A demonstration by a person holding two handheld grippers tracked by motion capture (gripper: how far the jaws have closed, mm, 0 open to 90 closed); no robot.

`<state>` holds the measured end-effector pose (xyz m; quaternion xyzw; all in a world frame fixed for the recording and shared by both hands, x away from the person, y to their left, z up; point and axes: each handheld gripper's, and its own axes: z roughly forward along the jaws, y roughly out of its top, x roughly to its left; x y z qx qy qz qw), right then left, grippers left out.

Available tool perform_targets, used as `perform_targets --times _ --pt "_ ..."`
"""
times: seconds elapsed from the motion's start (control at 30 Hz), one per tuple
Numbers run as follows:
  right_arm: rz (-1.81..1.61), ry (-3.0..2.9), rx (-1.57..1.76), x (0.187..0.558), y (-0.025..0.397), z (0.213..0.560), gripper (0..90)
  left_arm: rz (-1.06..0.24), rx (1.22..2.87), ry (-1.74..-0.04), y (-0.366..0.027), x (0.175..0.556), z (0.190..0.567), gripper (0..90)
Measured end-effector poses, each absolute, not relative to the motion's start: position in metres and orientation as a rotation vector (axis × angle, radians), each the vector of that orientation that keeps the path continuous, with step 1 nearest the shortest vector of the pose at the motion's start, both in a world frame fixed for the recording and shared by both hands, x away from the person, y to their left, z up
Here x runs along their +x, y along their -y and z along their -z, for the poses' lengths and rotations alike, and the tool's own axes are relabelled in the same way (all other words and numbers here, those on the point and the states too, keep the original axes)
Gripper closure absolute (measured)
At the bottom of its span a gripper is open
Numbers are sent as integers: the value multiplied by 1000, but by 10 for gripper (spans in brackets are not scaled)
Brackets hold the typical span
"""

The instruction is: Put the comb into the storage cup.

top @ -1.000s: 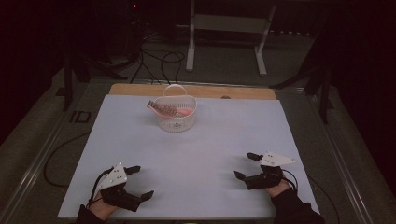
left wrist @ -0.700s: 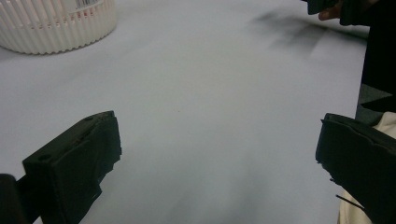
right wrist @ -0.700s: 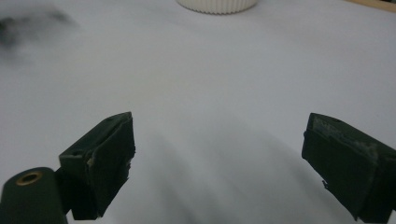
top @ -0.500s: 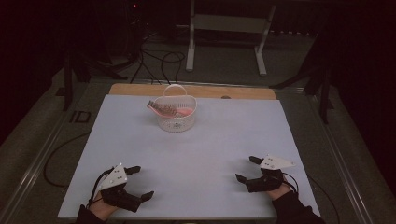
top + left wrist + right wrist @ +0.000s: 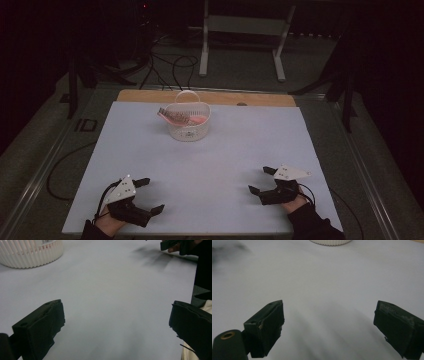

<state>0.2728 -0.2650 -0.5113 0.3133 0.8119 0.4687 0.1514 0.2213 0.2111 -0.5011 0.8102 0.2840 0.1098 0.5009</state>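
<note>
Two tongs, left (image 5: 149, 195) and right (image 5: 260, 180), low at near table (image 5: 225, 165) edge, jaws spread, empty.

White table (image 5: 200, 165), ribbed basket (image 5: 188, 127) at far edge

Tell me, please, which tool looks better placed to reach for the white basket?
Probably the left tool: the basket stands far across the table, left of centre, so its path looks shorter than the right tool's. Both are open, empty, and at the near edge, so the margin is small.
</note>
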Motion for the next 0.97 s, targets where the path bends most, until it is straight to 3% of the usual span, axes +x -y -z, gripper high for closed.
perform_targets --times 0.97 --pt "-1335 -2386 871 270 260 511 95 -273 1944 -696 -212 220 501 2"
